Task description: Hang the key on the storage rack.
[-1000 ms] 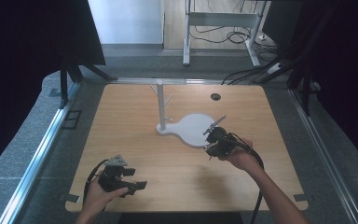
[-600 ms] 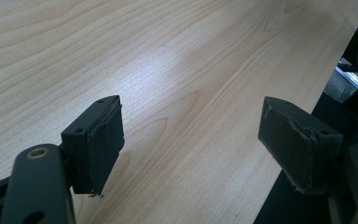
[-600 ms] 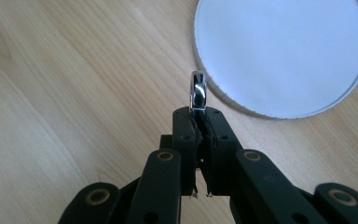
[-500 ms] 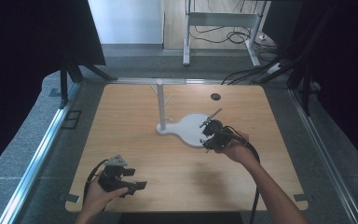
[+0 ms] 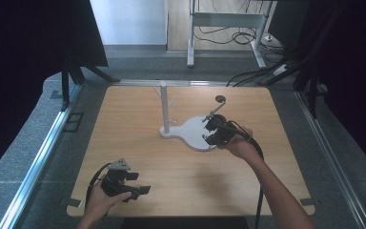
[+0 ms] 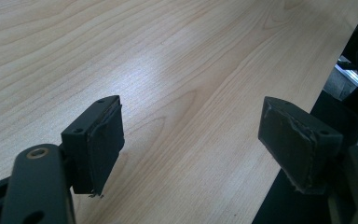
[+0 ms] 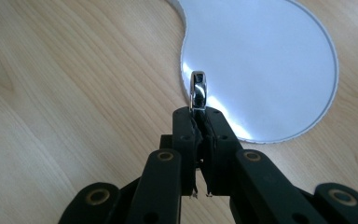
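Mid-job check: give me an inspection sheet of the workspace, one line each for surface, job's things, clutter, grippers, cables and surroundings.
Surface: wooden table, bare around the stand.
Job's things: white stand base with upright post; small shiny metal piece pinched by the right hand-held gripper.
Clutter: dark round spot near the far edge; what it is, cannot tell.
Grippers: left hand-held gripper open, over bare wood near the table's edge; right shut on the metal piece, over the base's edge.
Cables: right gripper cable trails along the forearm; more lie on the floor beyond.
Surroundings: dark curtains, metal frame legs.
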`<act>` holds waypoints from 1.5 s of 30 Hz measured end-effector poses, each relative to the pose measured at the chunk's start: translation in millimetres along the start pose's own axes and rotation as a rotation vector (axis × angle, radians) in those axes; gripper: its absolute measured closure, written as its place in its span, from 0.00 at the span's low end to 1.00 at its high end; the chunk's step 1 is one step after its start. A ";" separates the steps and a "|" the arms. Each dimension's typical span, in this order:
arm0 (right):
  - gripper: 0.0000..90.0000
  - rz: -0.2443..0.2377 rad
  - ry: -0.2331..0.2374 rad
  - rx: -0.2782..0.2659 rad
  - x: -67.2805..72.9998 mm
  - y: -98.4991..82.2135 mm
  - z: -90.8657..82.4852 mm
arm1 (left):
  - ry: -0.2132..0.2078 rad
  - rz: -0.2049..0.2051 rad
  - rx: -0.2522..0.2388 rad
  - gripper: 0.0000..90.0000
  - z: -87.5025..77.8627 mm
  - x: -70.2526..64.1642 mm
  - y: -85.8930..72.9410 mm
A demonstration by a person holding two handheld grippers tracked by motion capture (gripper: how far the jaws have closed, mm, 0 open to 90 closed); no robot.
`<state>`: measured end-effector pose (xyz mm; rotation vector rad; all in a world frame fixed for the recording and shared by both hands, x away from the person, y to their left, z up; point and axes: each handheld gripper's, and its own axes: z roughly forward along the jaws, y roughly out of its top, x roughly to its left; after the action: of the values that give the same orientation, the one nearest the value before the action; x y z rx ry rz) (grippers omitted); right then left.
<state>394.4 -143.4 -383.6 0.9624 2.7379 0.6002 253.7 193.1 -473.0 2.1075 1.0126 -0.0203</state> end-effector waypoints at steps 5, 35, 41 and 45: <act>0.94 -0.004 0.000 -0.003 -0.9 6.2 0.3 | -0.001 -0.001 -0.001 0.25 -0.6 0.3 -0.1; 0.94 0.008 0.011 -0.003 -10.9 49.2 10.9 | -0.011 0.000 -0.005 0.25 -4.4 0.8 0.1; 0.94 0.028 0.017 -0.014 -14.0 53.5 13.8 | -0.011 0.001 -0.004 0.25 -3.9 0.4 0.1; 0.94 0.030 0.015 -0.012 -15.5 57.2 15.6 | -0.015 0.002 -0.002 0.25 -4.0 -0.1 0.3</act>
<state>442.9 -107.7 -372.7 1.0026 2.7344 0.6304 252.6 195.5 -470.0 2.1038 1.0013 -0.0337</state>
